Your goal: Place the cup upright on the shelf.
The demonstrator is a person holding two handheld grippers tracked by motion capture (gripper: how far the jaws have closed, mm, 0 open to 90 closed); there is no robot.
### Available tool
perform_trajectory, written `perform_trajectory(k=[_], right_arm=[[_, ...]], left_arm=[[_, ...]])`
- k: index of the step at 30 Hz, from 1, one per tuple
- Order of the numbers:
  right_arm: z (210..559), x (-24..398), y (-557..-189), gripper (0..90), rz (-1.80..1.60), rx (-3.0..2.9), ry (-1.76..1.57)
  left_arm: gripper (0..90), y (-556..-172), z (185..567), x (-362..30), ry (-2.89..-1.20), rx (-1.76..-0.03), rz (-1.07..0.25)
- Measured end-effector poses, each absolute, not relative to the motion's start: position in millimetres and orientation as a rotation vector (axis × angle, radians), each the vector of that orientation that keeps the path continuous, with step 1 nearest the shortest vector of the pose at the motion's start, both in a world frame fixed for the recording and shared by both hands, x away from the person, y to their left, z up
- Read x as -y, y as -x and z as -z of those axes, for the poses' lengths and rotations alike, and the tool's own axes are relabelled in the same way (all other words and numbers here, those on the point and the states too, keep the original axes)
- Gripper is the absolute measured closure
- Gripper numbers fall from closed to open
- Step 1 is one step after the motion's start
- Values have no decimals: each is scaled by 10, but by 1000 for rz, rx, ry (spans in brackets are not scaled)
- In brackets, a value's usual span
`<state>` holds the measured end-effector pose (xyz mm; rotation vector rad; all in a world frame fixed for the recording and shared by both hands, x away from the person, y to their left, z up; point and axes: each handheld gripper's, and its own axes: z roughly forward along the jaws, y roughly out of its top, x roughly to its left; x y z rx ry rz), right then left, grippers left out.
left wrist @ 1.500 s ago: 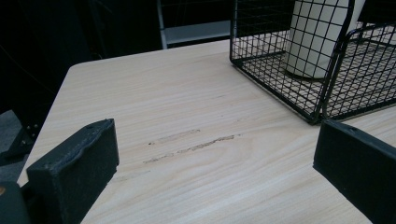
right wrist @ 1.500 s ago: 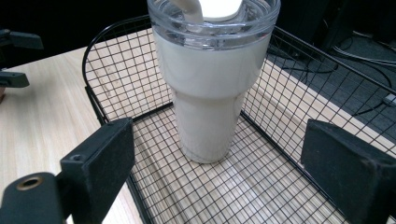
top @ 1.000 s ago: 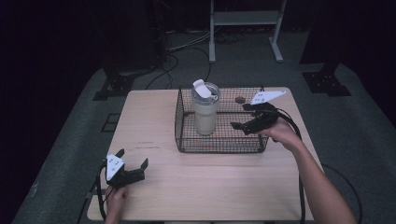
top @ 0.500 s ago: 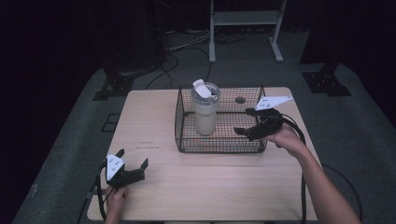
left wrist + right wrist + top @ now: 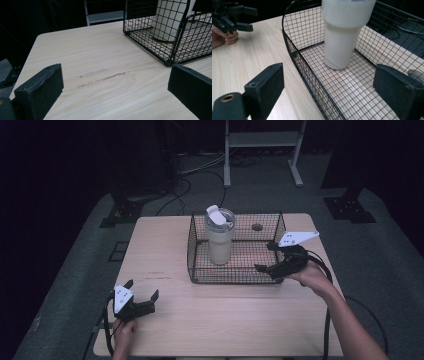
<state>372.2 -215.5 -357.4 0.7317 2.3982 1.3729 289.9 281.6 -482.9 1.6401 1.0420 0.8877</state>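
Two grippers are held with jaws spread wide and empty. The right gripper [image 5: 270, 262] is poised at the near right corner of the wire basket [image 5: 200, 270], aimed at the tumbler [image 5: 220, 240] that stands upright inside the basket, toward its left end. If the jaws are driven straight in, the basket's rim could be caught and the basket dragged across the surface [image 5: 240, 320]. The tall tumbler could be tipped by an off-centre nudge. The left gripper [image 5: 142, 301] rests well apart, near the front left corner.
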Motion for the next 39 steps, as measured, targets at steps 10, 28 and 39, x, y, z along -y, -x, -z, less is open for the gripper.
perform_trajectory(k=[10, 28, 39], right_arm=[[3653, 2244, -3603, 94, -1402, -2386, -750], [3814, 2340, -3410, 94, -1408, -2389, -761], [3881, 2429, -3329, 94, -1411, -2376, -781]], left_arm=[[0, -2900, 4828, -2818, -1646, -1042, -889], [0, -2900, 4828, -2816, -1648, -1042, -888], [0, -2900, 4828, -2815, -1649, -1042, -888]])
